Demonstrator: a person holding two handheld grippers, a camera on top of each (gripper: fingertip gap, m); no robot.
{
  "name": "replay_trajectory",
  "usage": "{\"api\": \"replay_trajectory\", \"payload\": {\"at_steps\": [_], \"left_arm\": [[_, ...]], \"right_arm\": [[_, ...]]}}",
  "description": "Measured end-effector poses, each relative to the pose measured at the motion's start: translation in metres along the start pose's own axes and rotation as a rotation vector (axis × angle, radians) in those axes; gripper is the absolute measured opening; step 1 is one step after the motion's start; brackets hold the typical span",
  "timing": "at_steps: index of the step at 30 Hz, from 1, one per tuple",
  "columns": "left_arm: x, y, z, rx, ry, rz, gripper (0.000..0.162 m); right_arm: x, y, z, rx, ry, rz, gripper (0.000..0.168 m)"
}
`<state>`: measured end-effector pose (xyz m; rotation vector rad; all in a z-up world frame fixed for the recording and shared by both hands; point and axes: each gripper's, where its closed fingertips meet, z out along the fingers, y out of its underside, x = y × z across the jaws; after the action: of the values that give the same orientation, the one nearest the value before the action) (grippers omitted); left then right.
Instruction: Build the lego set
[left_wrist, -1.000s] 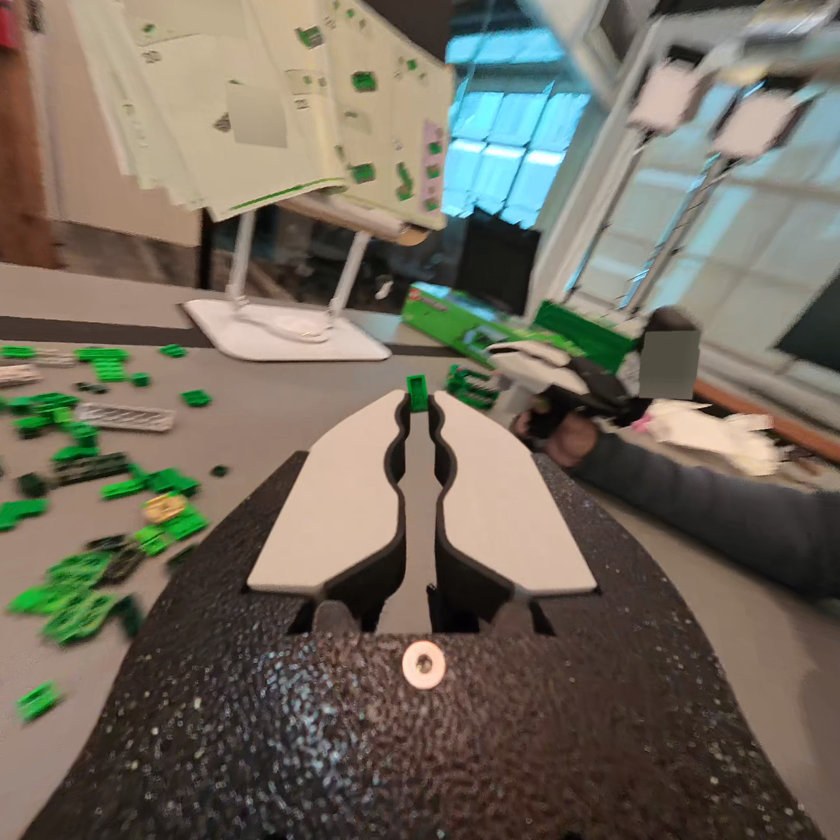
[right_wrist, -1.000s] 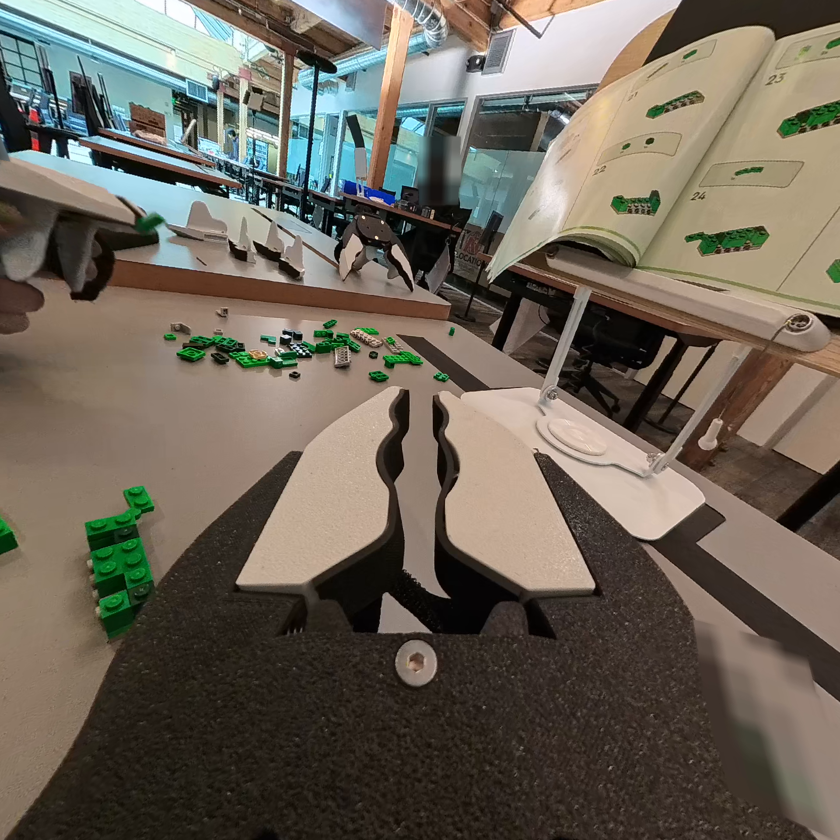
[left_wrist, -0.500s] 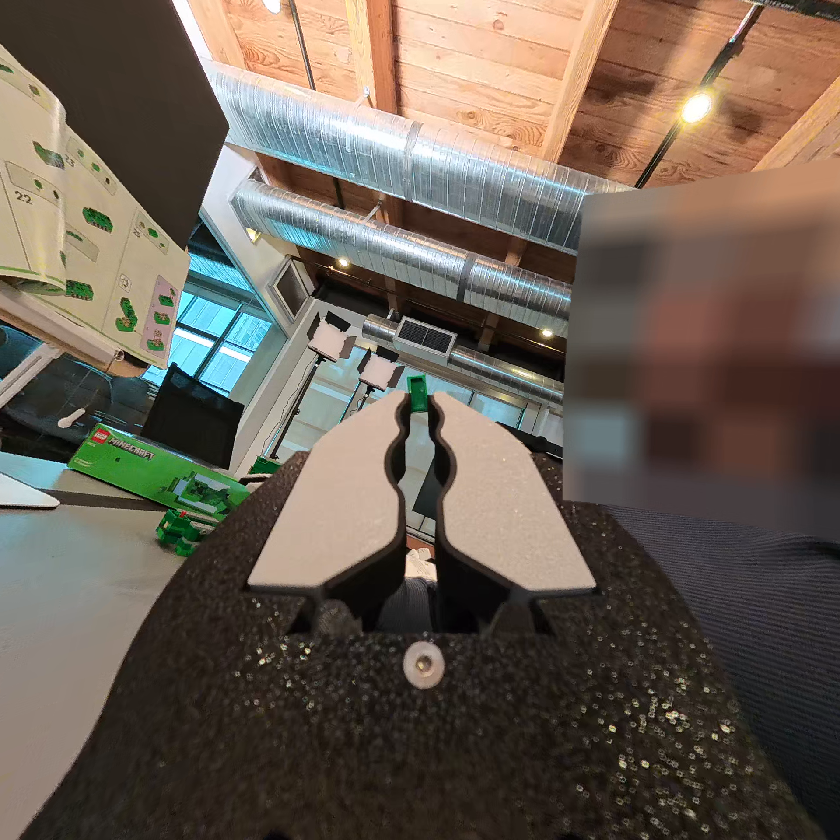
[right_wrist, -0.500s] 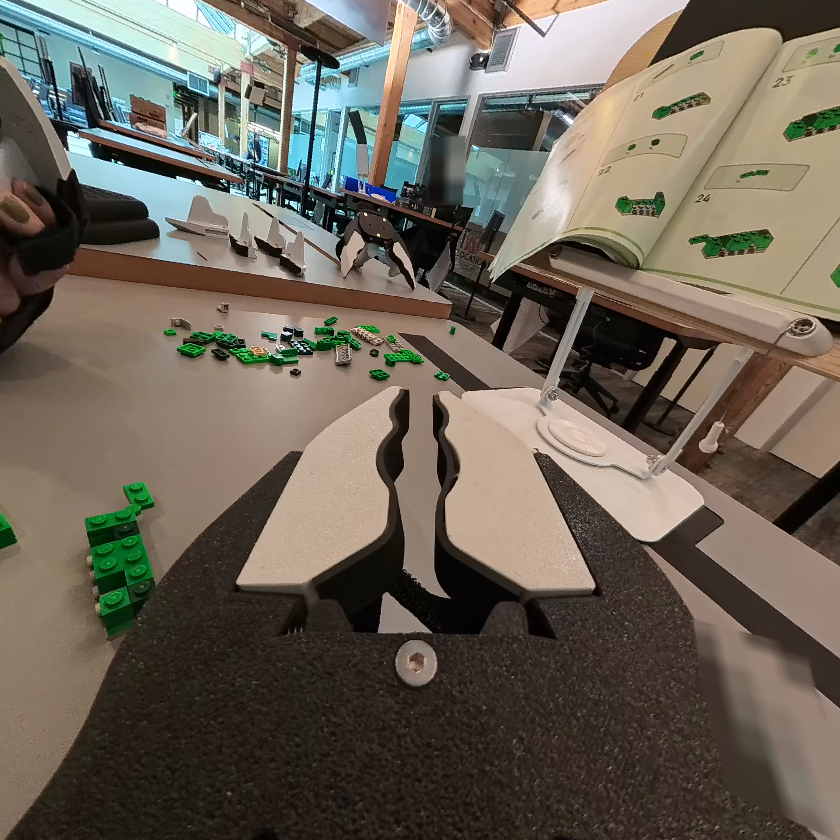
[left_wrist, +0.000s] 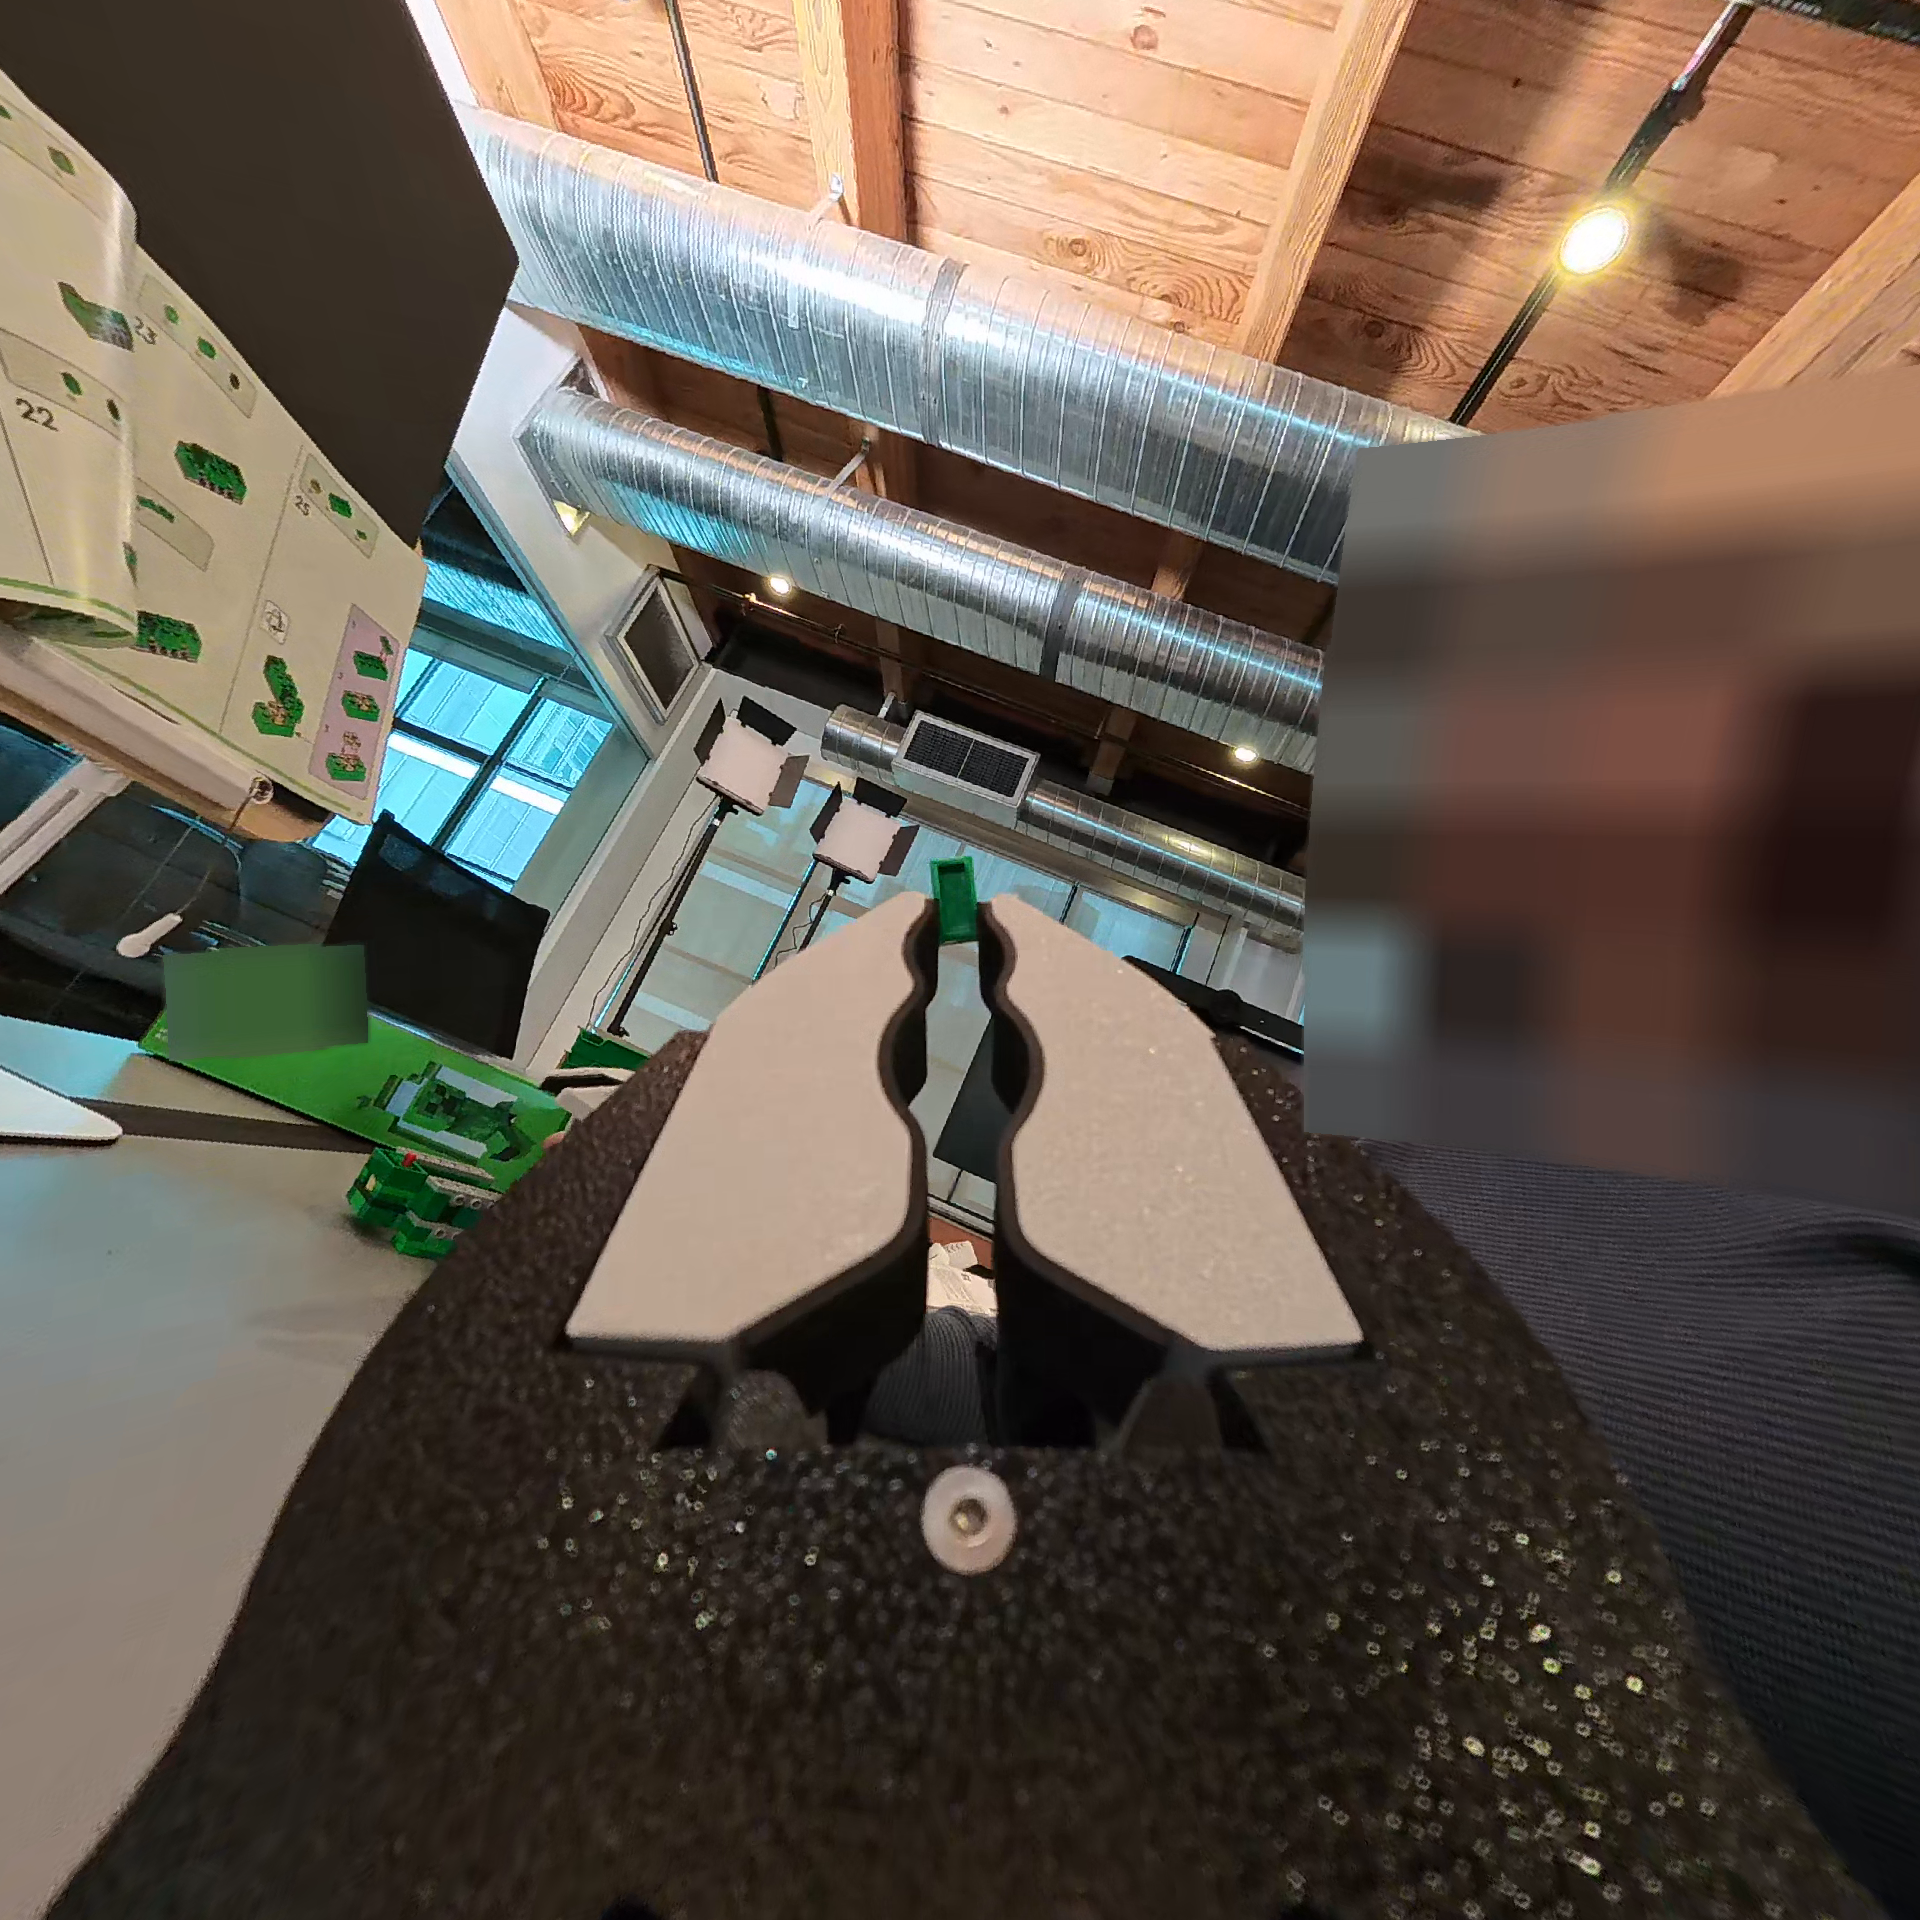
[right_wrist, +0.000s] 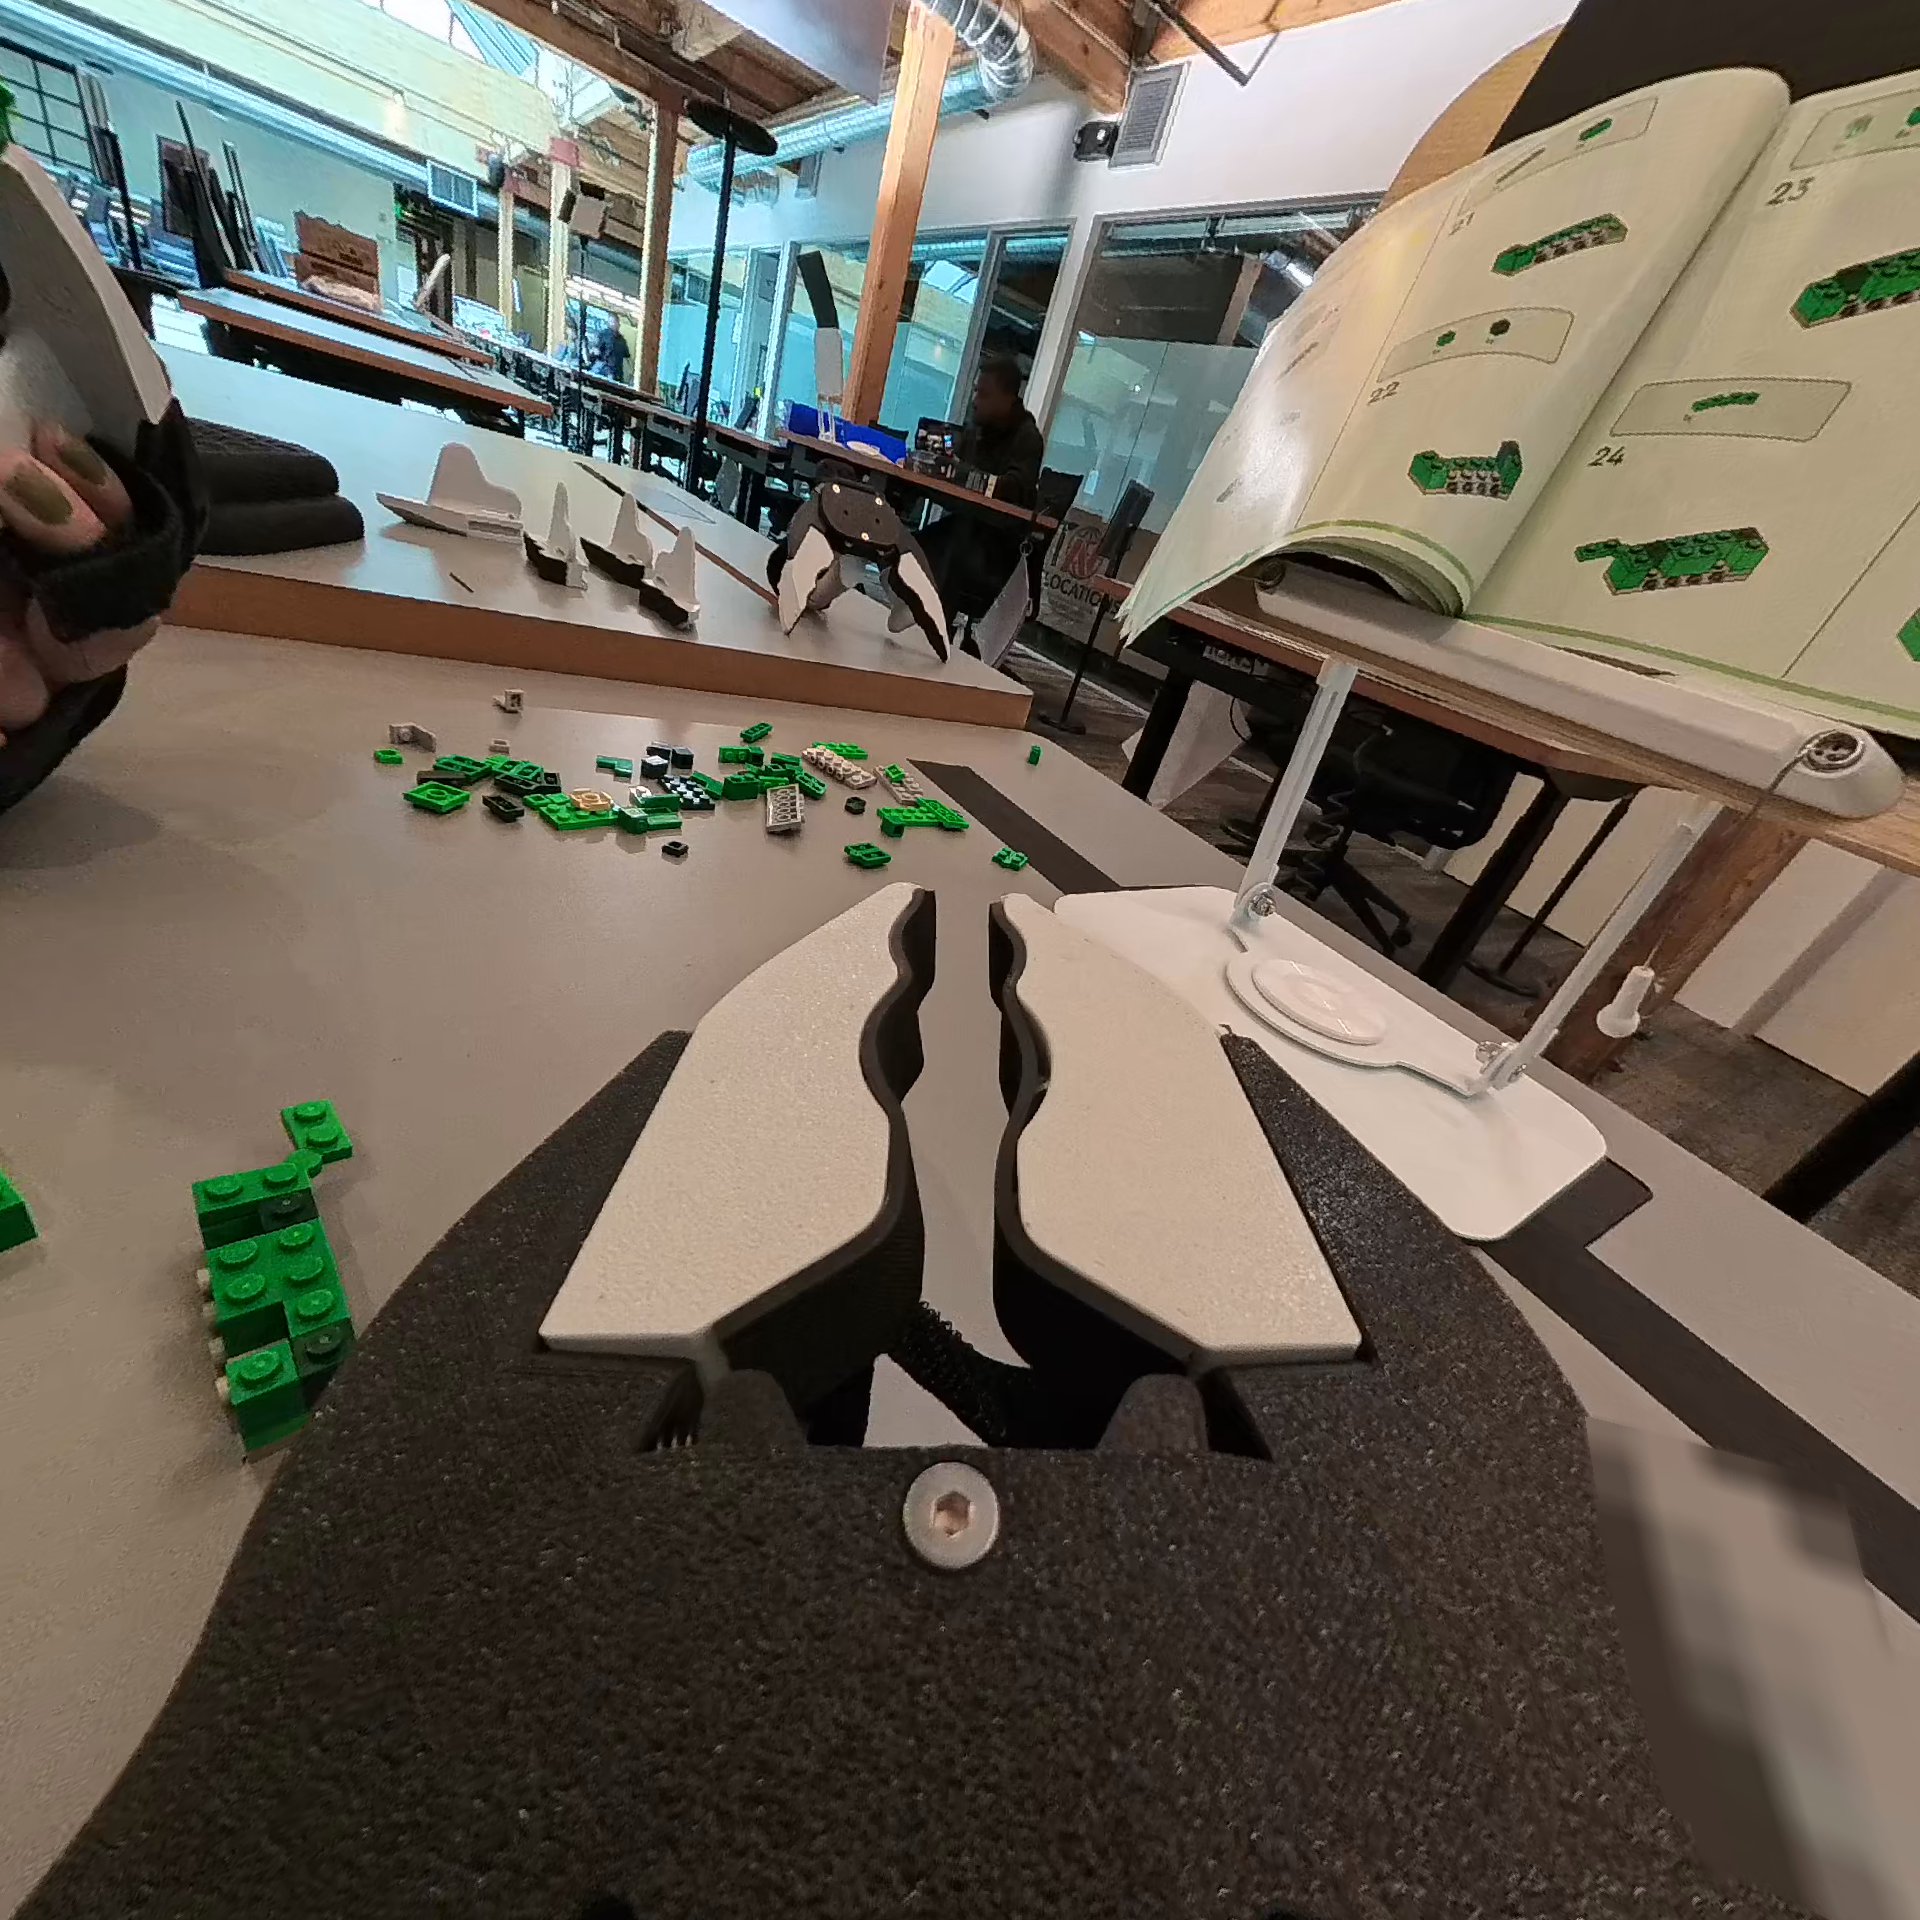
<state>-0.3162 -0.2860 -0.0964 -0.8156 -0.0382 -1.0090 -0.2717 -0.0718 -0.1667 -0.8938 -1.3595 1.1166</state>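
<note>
Loose bricks lie left of the book stand.

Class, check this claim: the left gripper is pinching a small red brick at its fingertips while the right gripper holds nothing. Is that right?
Not quite. The brick pinched by the left gripper is green, not red, as the left wrist view shows. The right gripper does hold nothing.

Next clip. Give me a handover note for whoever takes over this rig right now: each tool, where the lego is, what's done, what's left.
Left tool: shut on a small green piece, raised and tilted toward the ceiling.
Right tool: empty, narrow gap between its tips, low over the table.
Partly built green assembly lies left of the right tool; loose pieces are scattered farther out. Instruction book is open on its stand.
Left: attach the held piece and continue the build.
</note>
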Motion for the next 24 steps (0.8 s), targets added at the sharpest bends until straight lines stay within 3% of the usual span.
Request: {"api": "replay_trajectory", "payload": {"at_steps": [24], "left_arm": [[-0.0021,0.0014,0.0005,-0.018,-0.013,-0.004,0.006]], "right_arm": [[-0.0001,0.0004,0.0002,-0.002,0.0,-0.003,0.009]]}}
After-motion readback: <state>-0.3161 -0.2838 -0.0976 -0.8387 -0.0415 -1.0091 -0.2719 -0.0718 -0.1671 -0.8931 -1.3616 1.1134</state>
